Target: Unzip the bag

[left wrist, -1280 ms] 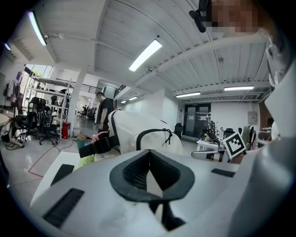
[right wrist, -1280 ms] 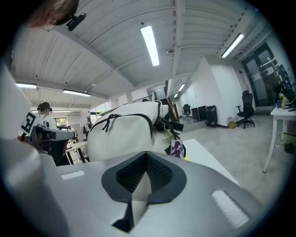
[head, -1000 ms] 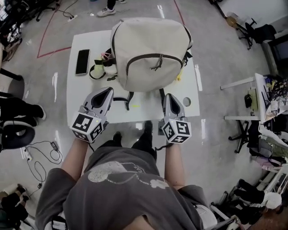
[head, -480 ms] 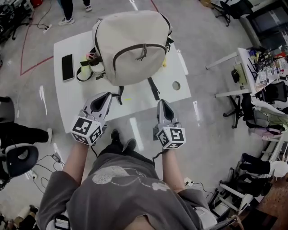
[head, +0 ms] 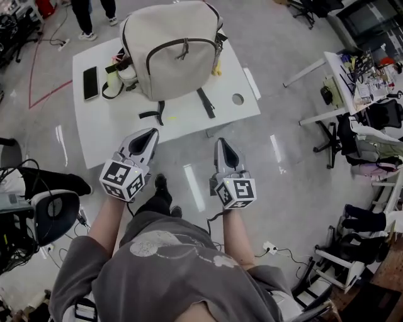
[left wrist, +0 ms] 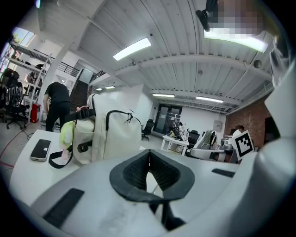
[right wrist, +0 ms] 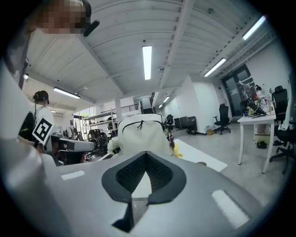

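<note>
A beige backpack [head: 171, 49] stands upright on the white table [head: 182, 116], its front pocket zipper [head: 182, 45] closed, with a dark pull hanging at the top. Both grippers hang over the floor short of the table's near edge, apart from the bag. My left gripper [head: 148, 133] has its jaws together on nothing, and so does my right gripper [head: 222, 143]. In the left gripper view the backpack [left wrist: 113, 134] stands beyond the shut gripper [left wrist: 148, 156]. The right gripper view shows the backpack [right wrist: 141, 132] straight ahead past the shut gripper [right wrist: 146, 155].
A black phone [head: 90, 82] lies at the table's left. A yellow-green item [head: 113, 77] with a black strap sits against the bag's left side. A person [head: 91, 12] stands beyond the table. Desks and office chairs [head: 352, 135] crowd the right; another chair [head: 53, 214] sits at left.
The table and bag have slid farther away in the head view. Both grippers, over the table's near edge before, now hang over the floor. Their jaws have stayed together.
</note>
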A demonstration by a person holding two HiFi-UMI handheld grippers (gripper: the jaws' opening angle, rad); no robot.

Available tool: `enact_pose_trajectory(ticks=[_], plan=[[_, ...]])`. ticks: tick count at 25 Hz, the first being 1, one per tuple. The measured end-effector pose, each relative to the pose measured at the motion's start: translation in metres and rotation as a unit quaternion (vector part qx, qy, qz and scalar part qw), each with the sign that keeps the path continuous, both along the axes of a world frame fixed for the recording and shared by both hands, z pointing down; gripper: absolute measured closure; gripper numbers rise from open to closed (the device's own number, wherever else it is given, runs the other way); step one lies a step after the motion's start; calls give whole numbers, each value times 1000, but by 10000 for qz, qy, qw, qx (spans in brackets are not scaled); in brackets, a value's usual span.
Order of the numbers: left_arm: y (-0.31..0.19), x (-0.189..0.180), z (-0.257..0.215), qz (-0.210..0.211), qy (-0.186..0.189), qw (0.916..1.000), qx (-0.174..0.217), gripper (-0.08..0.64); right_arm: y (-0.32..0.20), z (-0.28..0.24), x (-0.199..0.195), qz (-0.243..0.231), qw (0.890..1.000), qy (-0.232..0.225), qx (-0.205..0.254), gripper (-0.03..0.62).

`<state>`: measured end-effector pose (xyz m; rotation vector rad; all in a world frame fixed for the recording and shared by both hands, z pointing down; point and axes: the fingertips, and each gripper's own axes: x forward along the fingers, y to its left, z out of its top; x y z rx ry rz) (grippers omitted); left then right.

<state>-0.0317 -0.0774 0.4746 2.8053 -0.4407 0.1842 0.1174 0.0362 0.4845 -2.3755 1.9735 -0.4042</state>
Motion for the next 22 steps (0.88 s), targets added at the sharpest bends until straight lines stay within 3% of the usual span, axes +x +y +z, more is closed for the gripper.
enact_pose_trajectory(ticks=[10,15,22], plan=[[124,-61,-30,-167,187,9996,137,554,123,-36,-47,105,9990,253,350,594],[163,-87,-36,-218,166,9993,259,554,152,-39,-76,-71,9989,249,380,594],[207,-90,-39,-182,91,9990,386,554,188,-29,-98,-421,9985,287,186,594]])
